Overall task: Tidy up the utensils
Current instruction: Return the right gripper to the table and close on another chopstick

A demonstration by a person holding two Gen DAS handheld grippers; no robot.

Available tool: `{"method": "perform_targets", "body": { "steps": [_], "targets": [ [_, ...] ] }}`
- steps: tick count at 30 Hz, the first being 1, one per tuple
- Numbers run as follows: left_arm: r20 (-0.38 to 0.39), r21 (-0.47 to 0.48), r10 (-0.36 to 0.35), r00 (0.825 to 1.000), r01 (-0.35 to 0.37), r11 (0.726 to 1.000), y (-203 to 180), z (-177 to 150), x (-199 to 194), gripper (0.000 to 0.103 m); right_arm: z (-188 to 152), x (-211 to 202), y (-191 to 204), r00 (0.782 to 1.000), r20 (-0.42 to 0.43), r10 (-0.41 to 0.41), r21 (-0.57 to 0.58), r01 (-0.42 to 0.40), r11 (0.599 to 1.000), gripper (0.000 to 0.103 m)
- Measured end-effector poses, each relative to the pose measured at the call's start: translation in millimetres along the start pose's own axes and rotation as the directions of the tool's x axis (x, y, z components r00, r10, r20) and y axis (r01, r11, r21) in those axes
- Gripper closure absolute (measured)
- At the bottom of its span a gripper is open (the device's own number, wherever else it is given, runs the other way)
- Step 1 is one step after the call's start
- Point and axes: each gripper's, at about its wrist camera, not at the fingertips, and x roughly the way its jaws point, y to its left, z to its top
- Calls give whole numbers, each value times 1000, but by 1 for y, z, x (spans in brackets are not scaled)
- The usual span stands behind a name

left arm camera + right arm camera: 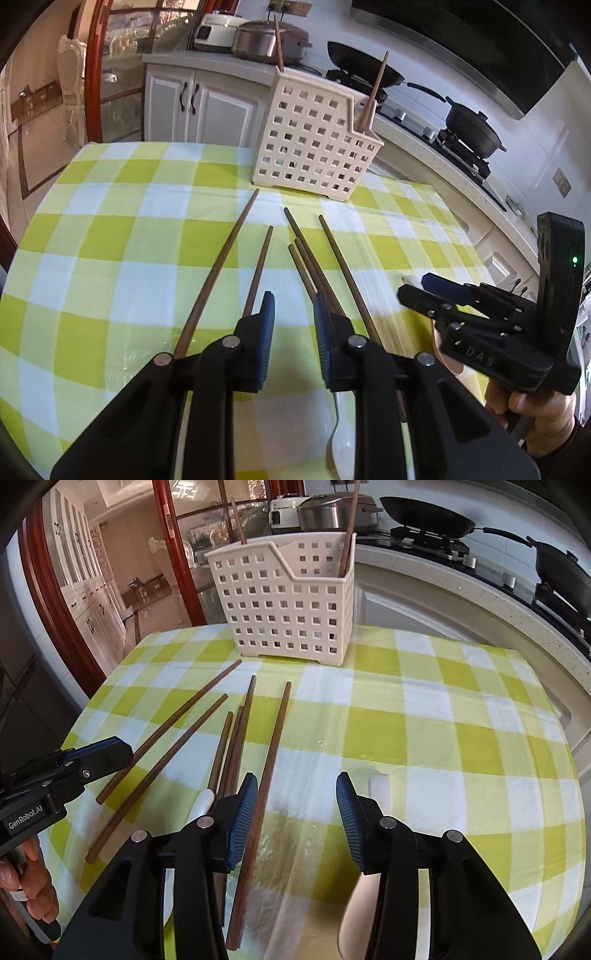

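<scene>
Several brown wooden chopsticks [221, 266] lie side by side on the checked tablecloth in front of a cream perforated utensil basket [314, 140]. The basket [284, 602] holds two upright chopsticks [349, 528]. My left gripper [293, 325] hovers low over the chopsticks, its jaws narrowly apart with only cloth showing between them. My right gripper [295, 801] is open wider. One chopstick [273, 746] runs between its jaws, close beside the left pad [243, 812]. A white spoon [378, 786] lies under its right finger, and another spoon [341, 443] lies under the left gripper.
The green and white tablecloth [443, 720] has bare room to the right of the chopsticks. Behind the table runs a counter with a stove, a black pan [474, 127] and a wok [364, 64]. A person's hand [535, 413] holds the right gripper [424, 288].
</scene>
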Motion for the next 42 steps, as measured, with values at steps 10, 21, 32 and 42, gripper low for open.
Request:
{"method": "perform_targets", "body": {
  "steps": [10,21,32,42],
  "targets": [
    [-25,-21,-16,1000,16,1000,10,6,19,82,9,38,11,998,-68,-16,-31,14,999,65],
    [-52,-5,-33,998,33,999,8,11,39,82,19,60,19,996,-75,-50,-92,43,995,94],
    [-100,51,14,995,-9,999,-13,18,74,82,13,51,-11,997,-78,-5,-40,2,999,97],
    [-138,111,133,982,-118,987,-30,23,95,91,9,42,-28,998,-65,12,-8,-13,1000,97]
  ]
}}
